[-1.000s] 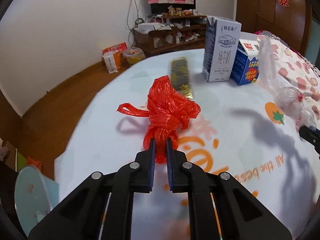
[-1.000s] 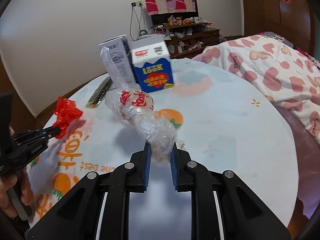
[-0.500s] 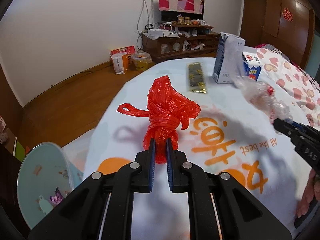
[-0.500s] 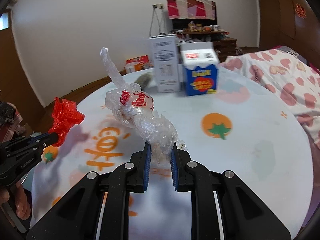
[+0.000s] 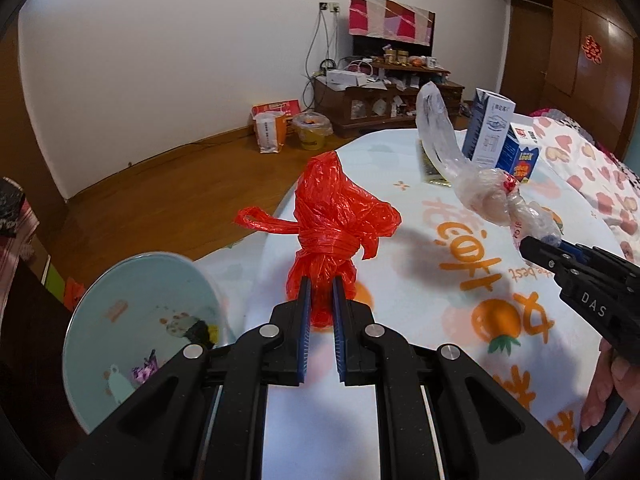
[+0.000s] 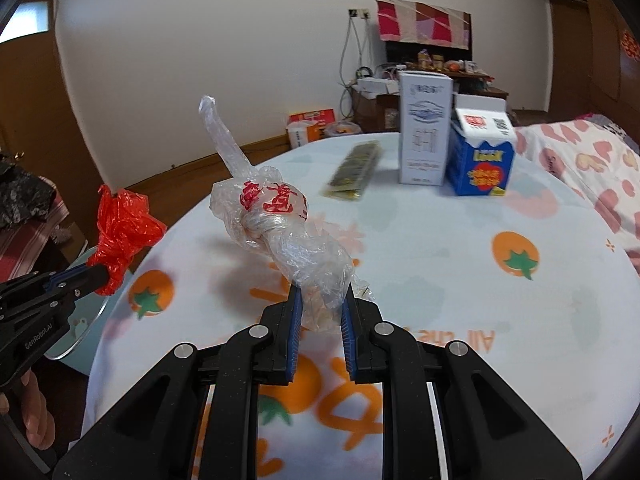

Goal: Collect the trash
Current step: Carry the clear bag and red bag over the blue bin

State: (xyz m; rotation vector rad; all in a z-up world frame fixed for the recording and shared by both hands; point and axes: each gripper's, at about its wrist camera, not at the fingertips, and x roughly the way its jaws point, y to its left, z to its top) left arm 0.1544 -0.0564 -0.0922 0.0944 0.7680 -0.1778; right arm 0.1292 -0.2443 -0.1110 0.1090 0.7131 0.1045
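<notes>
Two knotted bags are in the air, one per gripper, above the round table's pale printed cloth [image 5: 420, 280]. Farthest left, beside the table edge and lower, stands a pale blue plastic bin [image 5: 132, 320] with a few scraps inside (presumably the destination). Next, the left gripper [image 5: 319, 308] is clamped on the bottom of a crumpled red plastic bag tied into a knot [image 5: 332, 220], its loop handle sticking out to the left. Further right, the right gripper [image 6: 320, 308] is clenched on the tail of a clear plastic bag with red print, also knotted [image 6: 276, 216], its twisted end pointing up. Both bags look feather-light, soft and crinkly; the film is slick, so the bunched part below each knot seems the surest hold. Behind, still on the table, lie a flat dark-and-gold wrapper [image 6: 354, 172], a tall white carton [image 6: 425, 128] and a blue-and-white milk carton [image 6: 482, 152].
</notes>
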